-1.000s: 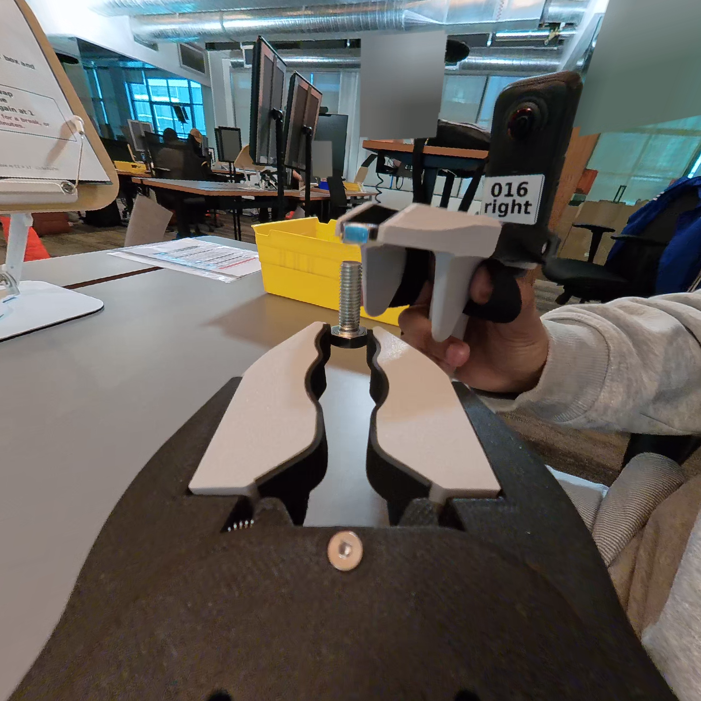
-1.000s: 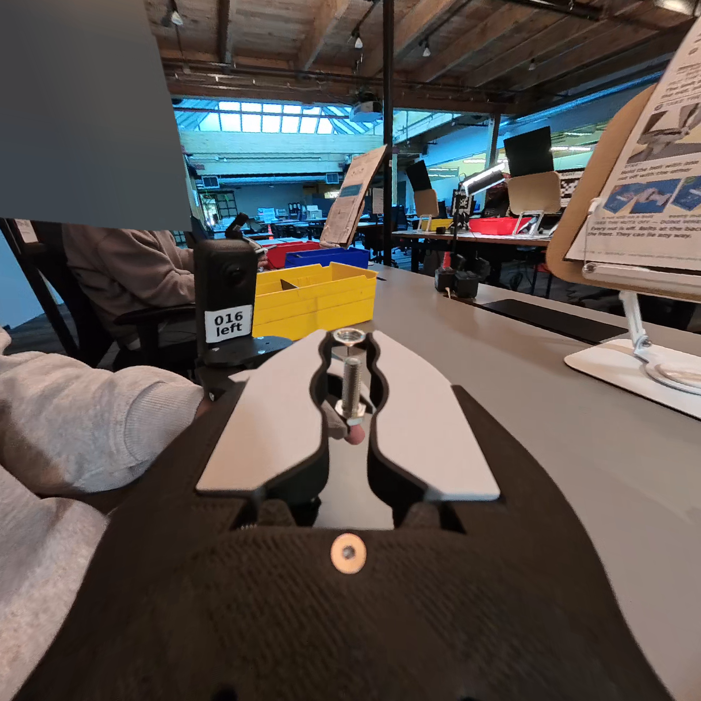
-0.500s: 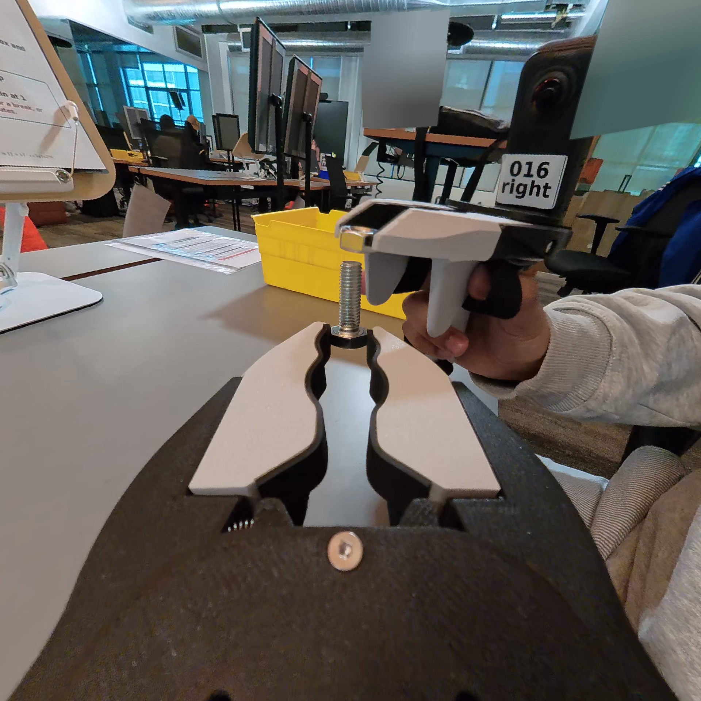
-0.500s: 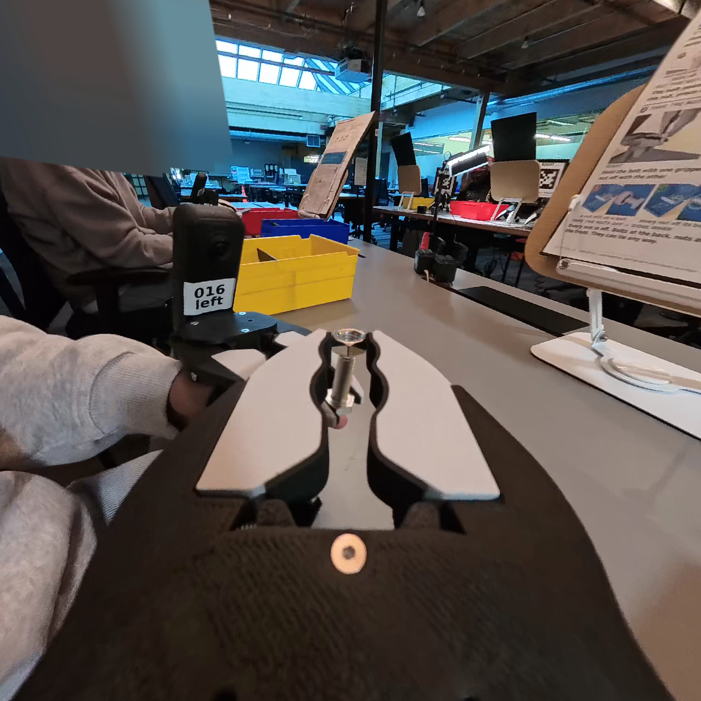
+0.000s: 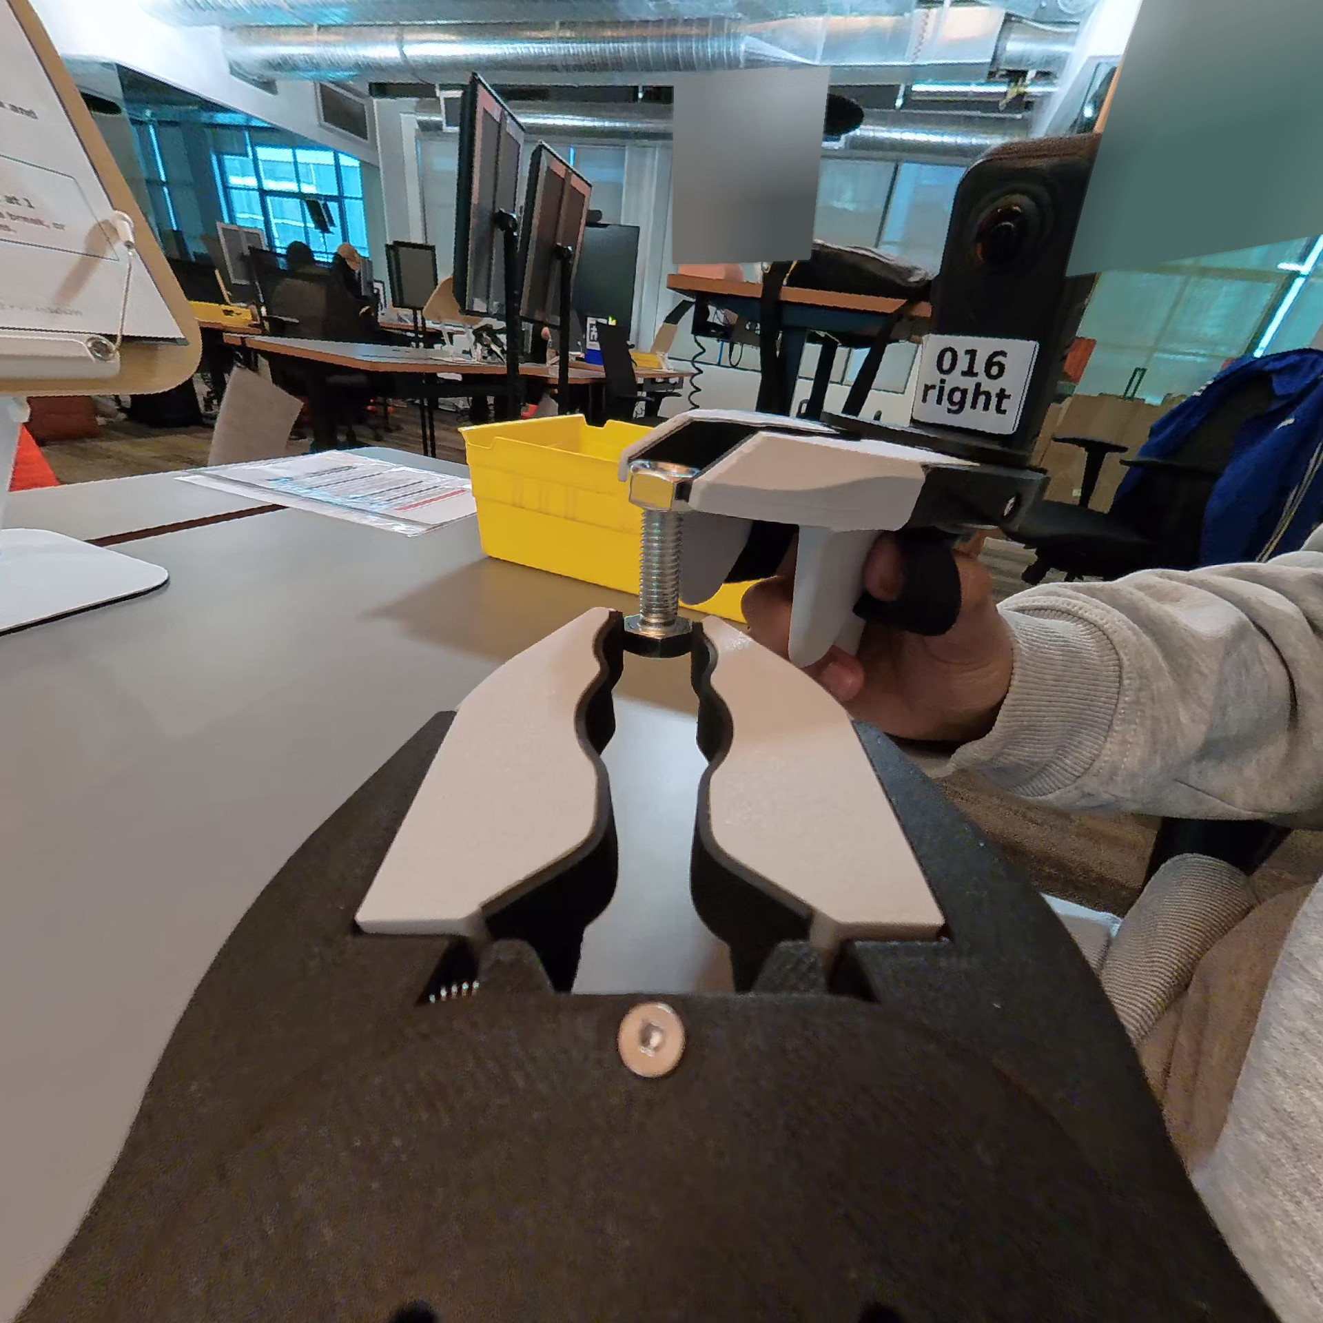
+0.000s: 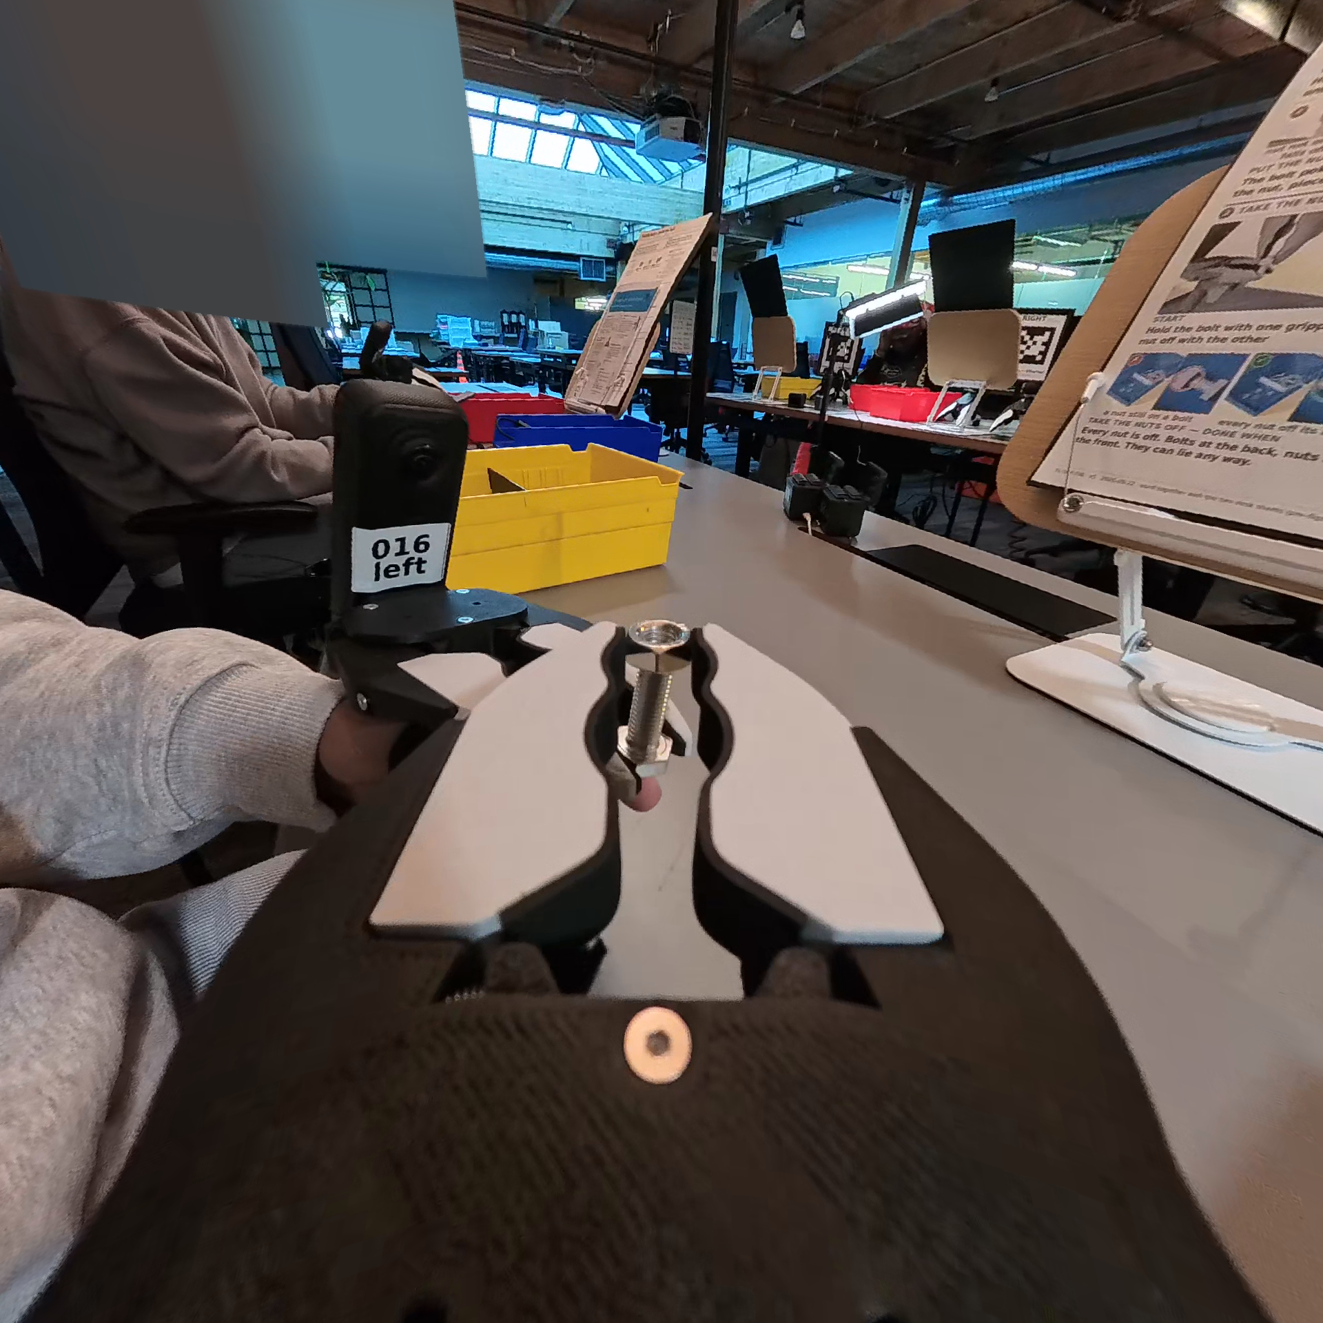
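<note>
Open-plan workshop, grey table (image 5: 215, 716) in front, yellow bin (image 5: 544, 494) toward the far edge, white-footed document stand (image 6: 1145, 501) off to one side, monitors and other benches behind. Between the two claws, held above the table: one steel bolt (image 5: 658, 565) with a nut (image 5: 655, 633) threaded near its lower end. Left gripper (image 5: 655, 637) clenched on the nut, tips pinching it from both sides. Right gripper (image 6: 657, 648) clamped on the hex head of the bolt, seen from the left wrist view coming in from the right, level, a hand (image 5: 902, 658) wrapped round its handle. Long axis of the bolt close to upright, head on top, thread running straight down into the nut; so the two claws stacked along that one axis, right above, left below, fingers of each lying roughly square to the shank. From the right wrist view the shank leaning slightly back toward the camera, nut (image 6: 644, 748) lowest, a fingertip just beneath it. No part of bolt or nut touching the table.
</note>
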`<state>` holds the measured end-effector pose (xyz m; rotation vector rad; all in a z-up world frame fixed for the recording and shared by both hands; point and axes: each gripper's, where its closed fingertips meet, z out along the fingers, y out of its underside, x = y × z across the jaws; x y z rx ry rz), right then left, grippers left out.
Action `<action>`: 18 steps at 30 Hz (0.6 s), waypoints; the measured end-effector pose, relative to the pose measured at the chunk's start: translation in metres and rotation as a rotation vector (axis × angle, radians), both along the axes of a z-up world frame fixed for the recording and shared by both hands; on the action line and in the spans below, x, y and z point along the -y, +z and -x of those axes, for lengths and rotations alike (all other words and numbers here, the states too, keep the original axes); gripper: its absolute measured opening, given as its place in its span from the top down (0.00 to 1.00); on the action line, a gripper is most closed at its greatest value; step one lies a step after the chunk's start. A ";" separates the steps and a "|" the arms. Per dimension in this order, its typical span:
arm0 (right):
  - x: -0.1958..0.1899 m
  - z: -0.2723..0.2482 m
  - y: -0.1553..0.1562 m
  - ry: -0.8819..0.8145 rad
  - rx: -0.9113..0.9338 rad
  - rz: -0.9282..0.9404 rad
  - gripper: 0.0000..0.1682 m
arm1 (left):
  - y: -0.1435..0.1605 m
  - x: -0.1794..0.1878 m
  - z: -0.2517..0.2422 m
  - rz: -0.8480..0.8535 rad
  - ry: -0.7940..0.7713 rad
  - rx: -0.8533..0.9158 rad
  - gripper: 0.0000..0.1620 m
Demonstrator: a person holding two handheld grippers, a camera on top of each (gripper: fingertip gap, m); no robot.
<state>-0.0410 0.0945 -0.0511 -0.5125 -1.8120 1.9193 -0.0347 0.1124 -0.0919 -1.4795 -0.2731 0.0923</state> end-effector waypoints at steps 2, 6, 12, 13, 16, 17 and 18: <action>0.000 0.000 0.001 0.001 -0.003 0.006 0.90 | 0.001 0.000 -0.001 -0.007 -0.001 0.003 0.88; 0.000 -0.001 0.003 0.007 0.009 0.040 0.90 | 0.003 0.000 -0.002 -0.037 -0.014 0.028 0.88; 0.001 -0.001 0.003 -0.001 0.002 0.033 0.90 | 0.003 0.000 -0.001 -0.034 -0.006 0.029 0.88; 0.001 -0.001 0.002 -0.001 0.003 0.031 0.90 | 0.003 -0.001 -0.001 -0.033 -0.005 0.031 0.88; 0.000 0.000 0.002 -0.001 0.008 0.037 0.90 | 0.002 -0.001 -0.001 -0.034 -0.004 0.039 0.88; 0.000 0.000 0.002 -0.001 0.008 0.038 0.90 | 0.002 -0.001 0.000 -0.034 -0.003 0.039 0.88; 0.000 0.000 0.002 -0.001 0.007 0.038 0.90 | 0.002 -0.001 0.000 -0.033 -0.003 0.039 0.88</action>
